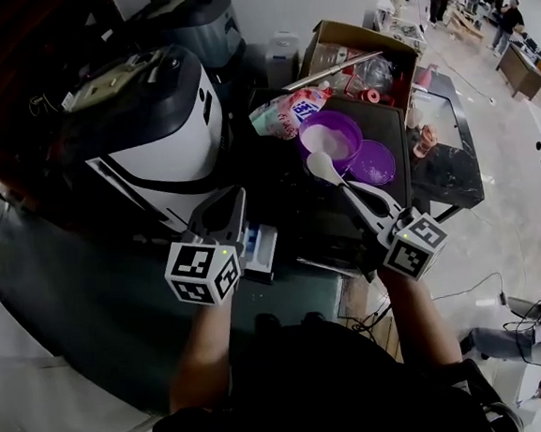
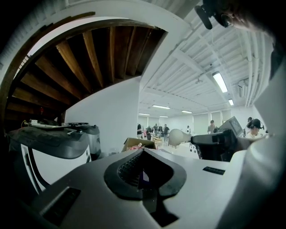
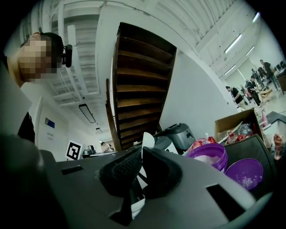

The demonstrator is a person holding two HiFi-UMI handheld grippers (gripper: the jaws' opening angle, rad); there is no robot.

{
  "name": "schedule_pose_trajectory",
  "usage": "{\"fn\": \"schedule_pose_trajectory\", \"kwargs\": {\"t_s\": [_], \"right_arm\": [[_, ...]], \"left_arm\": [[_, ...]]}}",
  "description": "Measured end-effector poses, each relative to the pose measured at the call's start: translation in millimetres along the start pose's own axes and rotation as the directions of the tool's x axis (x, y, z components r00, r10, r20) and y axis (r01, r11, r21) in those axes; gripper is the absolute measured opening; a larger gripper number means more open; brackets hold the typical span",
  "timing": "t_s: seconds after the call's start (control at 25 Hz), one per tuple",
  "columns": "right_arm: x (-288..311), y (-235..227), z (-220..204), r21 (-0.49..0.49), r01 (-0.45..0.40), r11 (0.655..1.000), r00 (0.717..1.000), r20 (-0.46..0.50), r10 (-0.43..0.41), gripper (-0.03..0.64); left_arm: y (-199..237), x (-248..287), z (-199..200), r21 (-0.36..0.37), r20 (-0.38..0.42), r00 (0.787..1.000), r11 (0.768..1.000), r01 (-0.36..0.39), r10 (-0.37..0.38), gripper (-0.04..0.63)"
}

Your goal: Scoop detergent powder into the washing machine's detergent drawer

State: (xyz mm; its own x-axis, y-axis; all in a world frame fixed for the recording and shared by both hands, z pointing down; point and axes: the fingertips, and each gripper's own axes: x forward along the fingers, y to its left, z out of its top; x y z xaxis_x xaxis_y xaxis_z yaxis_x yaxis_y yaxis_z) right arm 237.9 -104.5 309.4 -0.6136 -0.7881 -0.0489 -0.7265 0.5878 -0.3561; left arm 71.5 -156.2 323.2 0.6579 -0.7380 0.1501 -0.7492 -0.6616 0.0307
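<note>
My right gripper (image 1: 356, 197) is shut on the handle of a white spoon (image 1: 324, 167). The spoon's bowl hangs at the near rim of an open purple tub (image 1: 331, 135) of white powder. In the right gripper view the spoon (image 3: 147, 139) stands between the shut jaws of this gripper (image 3: 136, 172), with the tub (image 3: 208, 154) to the right. The white detergent drawer (image 1: 259, 247) is pulled out of the white and black washing machine (image 1: 150, 127). My left gripper (image 1: 233, 198) hovers just left of the drawer, jaws together and holding nothing I can see. The left gripper view shows those jaws (image 2: 144, 173) and the spoon (image 2: 179, 136).
The tub's purple lid (image 1: 372, 162) lies right of it on a dark table (image 1: 454, 161). A detergent bag (image 1: 294, 112) and an open cardboard box (image 1: 360, 59) stand behind. A second grey appliance (image 1: 199, 21) is at the back. Cables lie on the floor at right.
</note>
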Motion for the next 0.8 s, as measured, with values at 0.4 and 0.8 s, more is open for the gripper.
{"fn": "schedule_pose_trajectory", "kwargs": {"t_s": [0.4, 0.8], "right_arm": [[-1, -3, -21, -0.002, -0.006, 1.0, 0.999, -0.035, 0.006, 0.02], [1, -1, -24, 0.002, -0.009, 1.0, 0.999, -0.034, 0.009, 0.02]], "left_arm": [[-2, -2, -19, 0.004, -0.042, 0.999, 1.0, -0.018, 0.018, 0.008], [0, -4, -23, 0.01, -0.061, 0.998, 1.0, -0.023, 0.023, 0.008]]}}
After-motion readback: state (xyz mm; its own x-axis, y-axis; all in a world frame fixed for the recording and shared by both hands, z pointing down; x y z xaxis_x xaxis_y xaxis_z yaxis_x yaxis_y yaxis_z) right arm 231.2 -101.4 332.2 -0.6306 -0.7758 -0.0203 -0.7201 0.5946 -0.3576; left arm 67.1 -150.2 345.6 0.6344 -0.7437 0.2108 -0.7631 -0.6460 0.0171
